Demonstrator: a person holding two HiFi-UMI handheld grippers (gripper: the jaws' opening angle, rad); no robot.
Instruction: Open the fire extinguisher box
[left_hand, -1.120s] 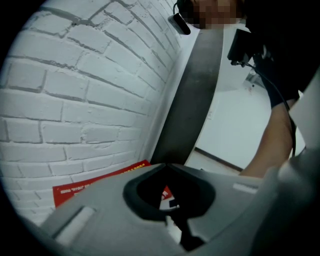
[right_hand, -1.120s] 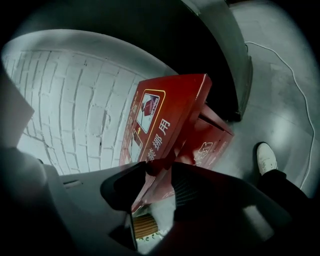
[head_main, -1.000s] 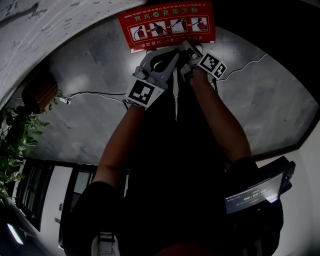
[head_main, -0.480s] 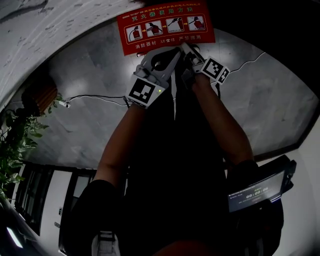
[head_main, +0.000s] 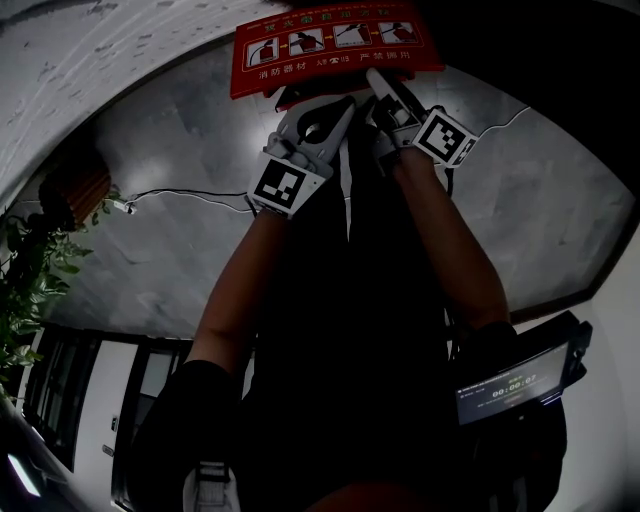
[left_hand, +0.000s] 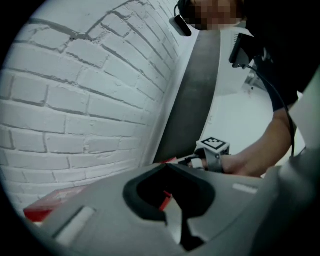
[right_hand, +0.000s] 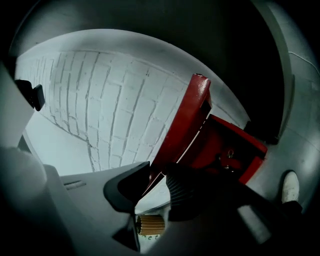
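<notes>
The right hand-held gripper (right_hand: 152, 182) is clamping the edge of the red lid (right_hand: 185, 125), holding it tilted partway up. The left hand-held gripper (left_hand: 172, 210) is sitting closed alongside. The fire extinguisher box (right_hand: 235, 150) is standing against a white brick wall (right_hand: 100, 100), and the opening looks unfinished.

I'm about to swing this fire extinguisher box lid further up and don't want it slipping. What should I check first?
1. Right gripper clamped on the lid: ok, the red edge sits between its jaws.
2. Left gripper on the lid: ok, a red sliver shows between its nearly closed jaws.
3. Lid free of the box: ok, it stands tilted off the box with a gap between them.
4. Room between the lid and the brick wall: cannot tell.
5. Nothing inside the box catching the lid: cannot tell, the inside is dark.
</notes>
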